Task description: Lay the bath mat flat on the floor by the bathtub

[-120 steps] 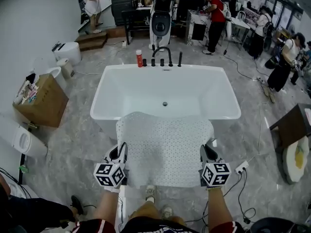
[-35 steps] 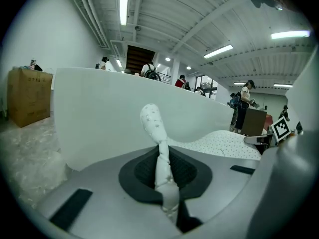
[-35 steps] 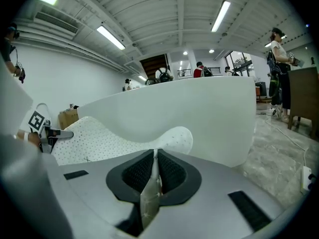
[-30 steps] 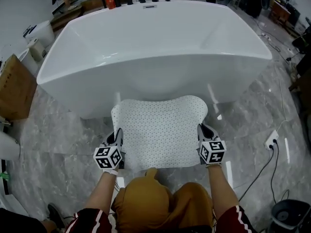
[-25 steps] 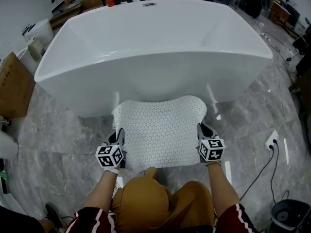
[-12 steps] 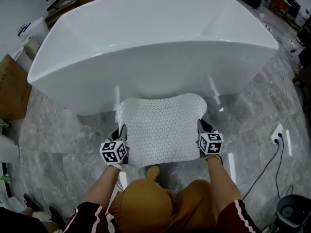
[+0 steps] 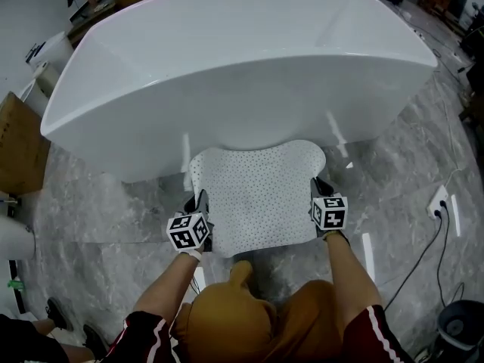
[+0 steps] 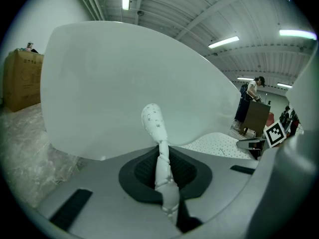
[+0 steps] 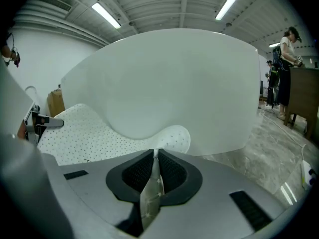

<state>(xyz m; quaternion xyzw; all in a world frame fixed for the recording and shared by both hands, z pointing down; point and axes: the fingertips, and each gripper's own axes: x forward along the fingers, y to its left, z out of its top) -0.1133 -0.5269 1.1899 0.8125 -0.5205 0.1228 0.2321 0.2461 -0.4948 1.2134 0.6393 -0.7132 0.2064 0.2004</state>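
The white perforated bath mat [image 7: 257,191] hangs stretched between my two grippers, just in front of the white bathtub [image 7: 227,59] and low over the grey marble floor. My left gripper [image 7: 201,212] is shut on the mat's near left edge; the pinched fold [image 8: 159,153] stands up between its jaws. At the near right edge my right gripper [image 7: 318,193] is shut on the mat too, a thin fold [image 9: 151,183] caught in its jaws. The mat's far edge curves up near the tub's wall [image 9: 189,83]. Whether it touches the floor I cannot tell.
A brown cardboard box [image 7: 19,138] stands at the left of the tub. A cable and socket strip [image 7: 441,201] lie on the floor at the right. A person's knees in tan trousers [image 7: 249,316] crouch right behind the mat. People stand at a table [image 8: 251,108] in the background.
Both grippers have sunk toward the floor with the mat still held between them, and the mat has come closer to the tub's wall. The person has crouched lower.
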